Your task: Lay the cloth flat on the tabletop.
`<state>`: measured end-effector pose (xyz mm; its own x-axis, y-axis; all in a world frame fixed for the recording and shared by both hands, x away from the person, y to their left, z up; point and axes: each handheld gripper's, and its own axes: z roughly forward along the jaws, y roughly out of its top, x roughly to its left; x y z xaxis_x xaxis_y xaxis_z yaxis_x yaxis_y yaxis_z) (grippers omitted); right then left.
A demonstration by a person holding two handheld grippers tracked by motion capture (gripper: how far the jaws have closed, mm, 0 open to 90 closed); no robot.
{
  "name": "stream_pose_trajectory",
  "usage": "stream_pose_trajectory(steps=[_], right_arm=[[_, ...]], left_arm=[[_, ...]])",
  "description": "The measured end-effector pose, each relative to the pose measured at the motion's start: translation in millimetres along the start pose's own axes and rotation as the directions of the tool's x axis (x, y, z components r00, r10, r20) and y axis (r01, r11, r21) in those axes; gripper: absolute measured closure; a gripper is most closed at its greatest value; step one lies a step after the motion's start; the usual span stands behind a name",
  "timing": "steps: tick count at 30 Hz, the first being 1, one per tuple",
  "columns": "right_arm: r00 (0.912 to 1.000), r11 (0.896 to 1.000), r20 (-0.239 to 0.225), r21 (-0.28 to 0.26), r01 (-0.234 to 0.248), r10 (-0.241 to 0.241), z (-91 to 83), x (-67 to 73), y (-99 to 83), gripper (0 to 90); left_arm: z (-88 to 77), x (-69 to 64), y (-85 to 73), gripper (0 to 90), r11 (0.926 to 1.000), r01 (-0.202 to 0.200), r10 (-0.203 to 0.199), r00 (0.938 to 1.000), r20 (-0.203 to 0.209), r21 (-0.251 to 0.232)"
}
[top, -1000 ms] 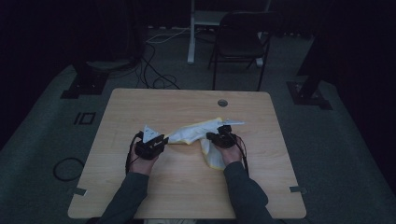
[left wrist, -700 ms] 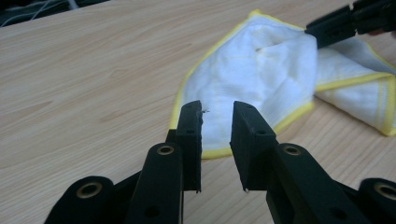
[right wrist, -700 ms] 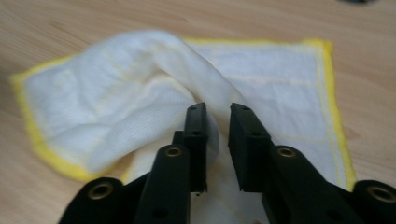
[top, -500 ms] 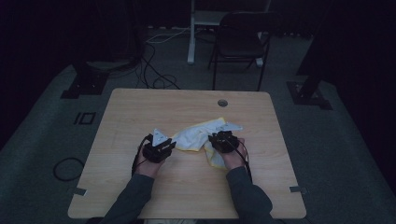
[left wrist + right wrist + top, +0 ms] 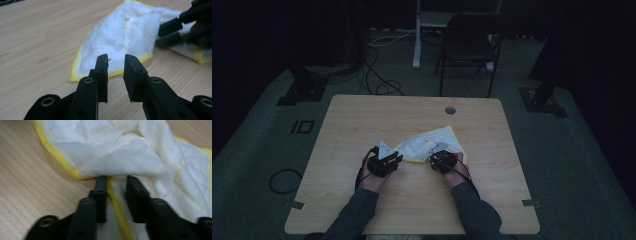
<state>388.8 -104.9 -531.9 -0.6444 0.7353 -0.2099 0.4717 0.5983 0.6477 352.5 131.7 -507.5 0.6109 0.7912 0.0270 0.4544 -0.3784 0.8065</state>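
A white cloth with a yellow hem lies crumpled on the wooden table, right of centre. My left gripper stands just short of its left corner, open, with nothing between the jaws; the cloth spreads ahead of it. My right gripper rests low on the cloth's near edge. Its jaws have just been opening and now stand apart, with the yellow hem lying loose between them. The right gripper also shows at the cloth's far side in the left gripper view.
A round cable hole sits near the table's far edge. A dark chair and a white post stand beyond the table, with cables on the floor. Bare wood surrounds the cloth.
The cloth, earlier stretched up between the grippers, has sunk into a flatter heap. The left gripper slid right toward it; the right gripper drew back toward the person.
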Motion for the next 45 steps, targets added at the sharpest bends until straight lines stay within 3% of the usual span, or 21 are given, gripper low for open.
stream_pose_trajectory(steps=[3,6,12,20,24,31,34,36,37,41,43,45], right_arm=[[0.9999,1.000,-0.005,0.002,-0.009,0.009,-4.4,-4.6,2.8,82.7],[0.9975,0.998,-0.040,-0.025,-0.060,0.059,-12.2,-9.9,3.6,84.0],[0.9902,0.990,-0.090,-0.079,-0.114,0.107,-28.0,-17.6,5.7,84.4],[0.9833,0.979,-0.127,-0.144,-0.148,0.130,-46.0,-24.0,11.0,84.6],[0.9809,0.974,-0.141,-0.165,-0.157,0.134,-51.0,-24.8,12.0,84.7],[0.9802,0.972,-0.153,-0.181,-0.153,0.125,-55.3,-23.9,12.1,84.7],[0.9799,0.971,-0.159,-0.187,-0.150,0.120,-56.8,-23.8,11.8,84.7],[0.9796,0.971,-0.161,-0.187,-0.150,0.120,-57.1,-23.5,11.6,84.7],[0.9796,0.971,-0.161,-0.187,-0.150,0.120,-57.1,-23.5,11.6,84.7],[0.9793,0.974,-0.175,-0.184,-0.134,0.101,-56.7,-19.4,11.4,84.7],[0.9796,0.974,-0.176,-0.187,-0.130,0.097,-57.6,-17.4,10.8,84.7],[0.9794,0.974,-0.179,-0.189,-0.127,0.093,-58.7,-16.9,10.0,84.7]], left_arm=[[3.6,-3.9,-1.7,73.8,0.9999,-0.009,0.009,0.9999,0.008,0.009],[6.4,-6.9,-1.9,73.8,0.9997,-0.019,0.019,0.9997,0.016,0.018],[11.1,-17.2,1.2,73.8,0.9987,-0.046,0.045,0.9982,0.040,0.021],[22.0,-40.2,8.3,73.4,0.9936,-0.108,0.104,0.9898,0.097,0.033],[32.6,-46.6,12.7,69.9,0.9909,-0.127,0.122,0.9884,0.090,0.046],[43.4,-41.3,19.4,65.4,0.9968,-0.050,0.048,0.9981,0.038,0.063],[41.6,-34.8,21.5,64.2,0.9992,-0.008,0.006,0.9992,0.039,0.040],[41.6,-34.8,21.5,63.6,0.9992,-0.008,0.006,0.9992,0.039,0.040],[36.1,-33.2,27.0,63.6,1.0000,-0.003,0.003,0.9985,0.055,-0.007],[31.5,-27.6,33.9,79.5,0.9989,0.029,-0.027,0.9977,0.063,-0.037],[28.8,-26.0,36.6,87.8,0.9980,0.030,-0.026,0.9977,0.062,-0.055],[26.3,-24.6,38.9,89.2,0.9983,0.014,-0.011,0.9980,0.063,-0.057]])
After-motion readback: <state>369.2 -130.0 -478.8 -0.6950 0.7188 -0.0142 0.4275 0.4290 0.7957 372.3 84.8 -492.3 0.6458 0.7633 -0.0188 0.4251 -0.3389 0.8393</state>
